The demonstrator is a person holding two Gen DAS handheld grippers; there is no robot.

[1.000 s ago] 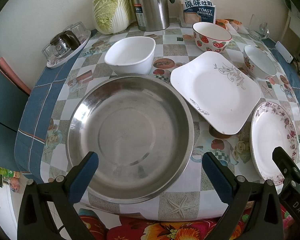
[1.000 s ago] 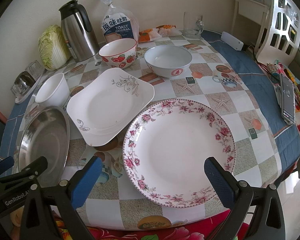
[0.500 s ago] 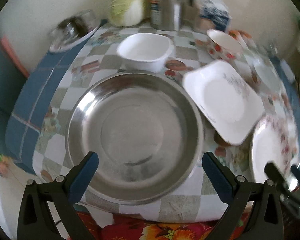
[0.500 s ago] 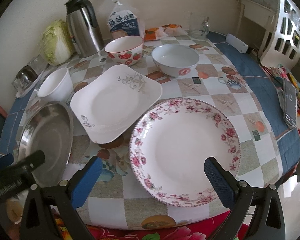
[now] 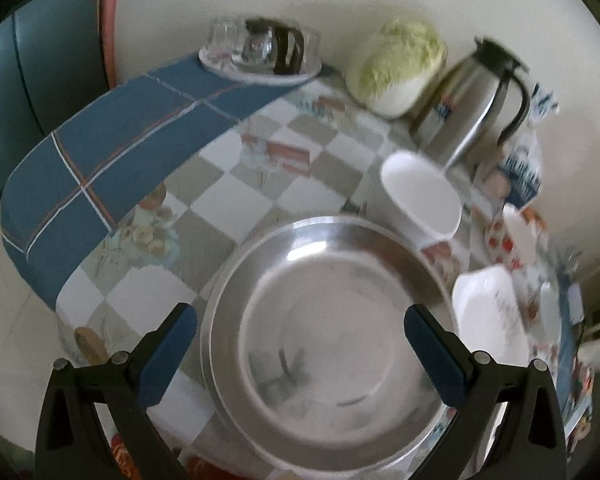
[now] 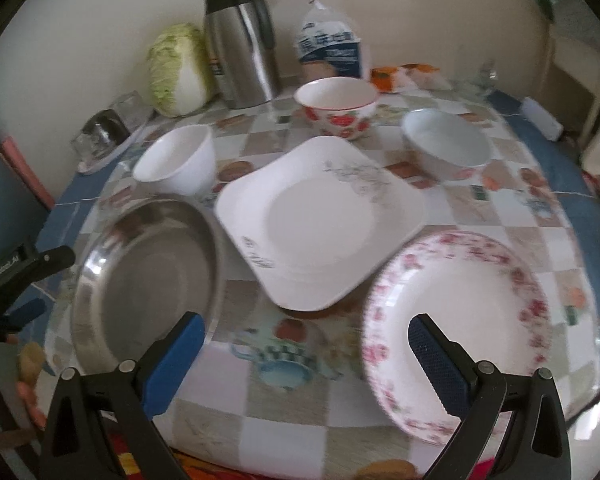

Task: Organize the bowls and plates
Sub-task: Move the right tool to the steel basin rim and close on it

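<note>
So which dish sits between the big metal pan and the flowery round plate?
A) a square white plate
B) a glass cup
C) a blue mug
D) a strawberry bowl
A: in the right wrist view the square white plate lies between the metal pan and the flowery round plate.

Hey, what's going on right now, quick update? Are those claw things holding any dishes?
Both grippers open, empty: left gripper over steel basin, right gripper near floral plate. Nothing stacked. Nothing blocking.
</note>
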